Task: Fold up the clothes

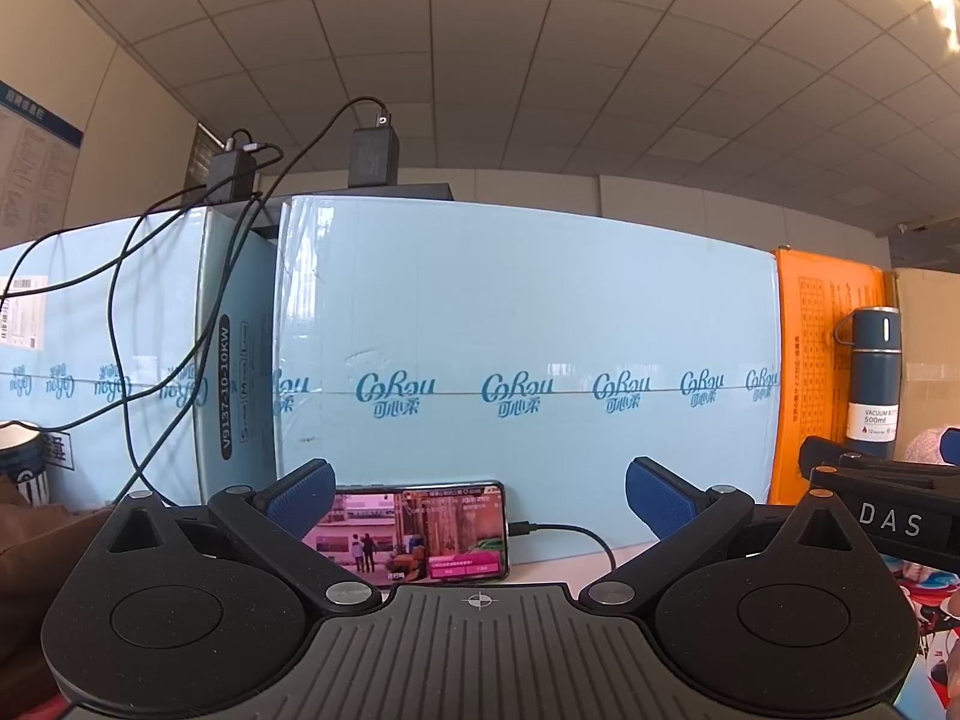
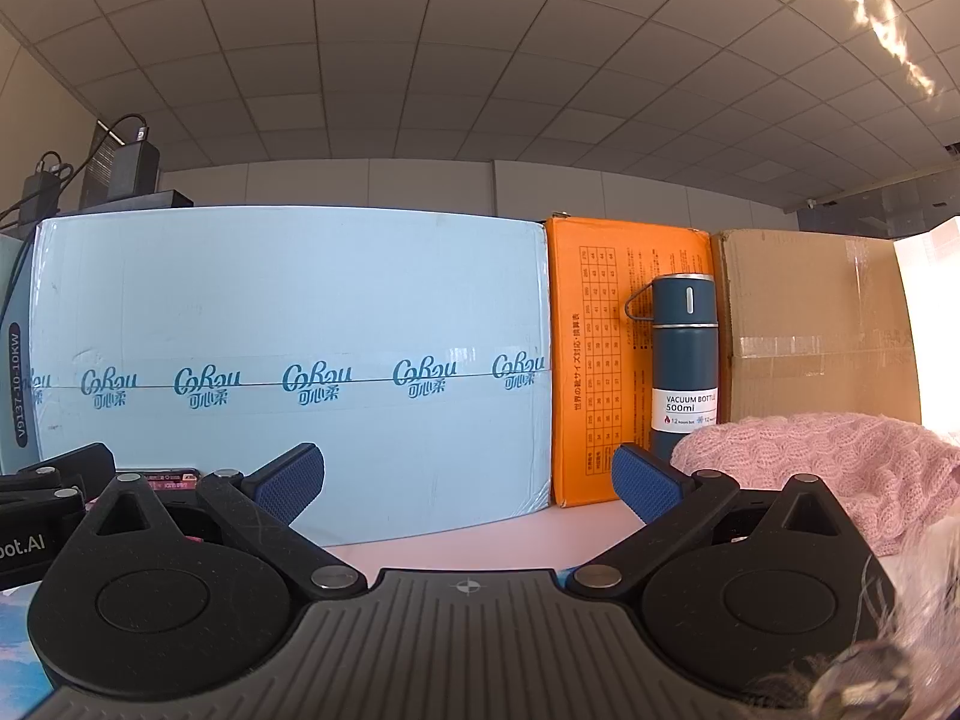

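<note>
We read "CoRou" with Chinese characters under it, printed again and again along the tape seam of the pale blue box, and "V9137-10-10KW" runs up the dark strip on the box's side. The flask wears a white label, "VACUUM BOTTLE 500ml", and stands against the orange box, whose side carries a printed table and Japanese text too small for us to read in full. A phone lies on its long edge at the blue box's foot, its screen lit, a cable plugged into its right end. Our left gripper points level at the phone, its blue pads spread wide with nothing between them. Our right gripper also points level, jaws wide and empty; in the left view its body shows the letters "DAS". The pink knit lies heaped on the table just right of the right gripper, in front of the brown carton.
</note>
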Demonstrator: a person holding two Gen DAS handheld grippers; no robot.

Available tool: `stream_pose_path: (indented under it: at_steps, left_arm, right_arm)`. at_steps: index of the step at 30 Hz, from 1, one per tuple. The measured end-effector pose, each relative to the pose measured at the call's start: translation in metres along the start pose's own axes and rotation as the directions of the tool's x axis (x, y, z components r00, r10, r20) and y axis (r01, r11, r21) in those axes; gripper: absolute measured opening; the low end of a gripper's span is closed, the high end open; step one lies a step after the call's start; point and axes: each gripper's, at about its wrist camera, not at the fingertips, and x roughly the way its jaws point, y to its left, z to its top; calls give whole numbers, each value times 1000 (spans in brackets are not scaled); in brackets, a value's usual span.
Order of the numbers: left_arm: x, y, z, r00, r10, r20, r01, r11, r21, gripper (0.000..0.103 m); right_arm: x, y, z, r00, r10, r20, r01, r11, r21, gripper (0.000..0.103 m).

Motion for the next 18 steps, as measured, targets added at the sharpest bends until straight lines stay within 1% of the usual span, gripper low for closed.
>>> stream_pose_path:
  at_steps: [3,18]
  left_arm:
    - [0,1,1,1000,0,11,0,1000,-1,103]
    - [1,2,1,1000,12,-5,-12,1000,0,103]
  right_arm:
    - [0,1,0,1000,0,-3,0,1000,2,103]
    - [1,0,0,1000,1,-7,-1,1000,2,103]
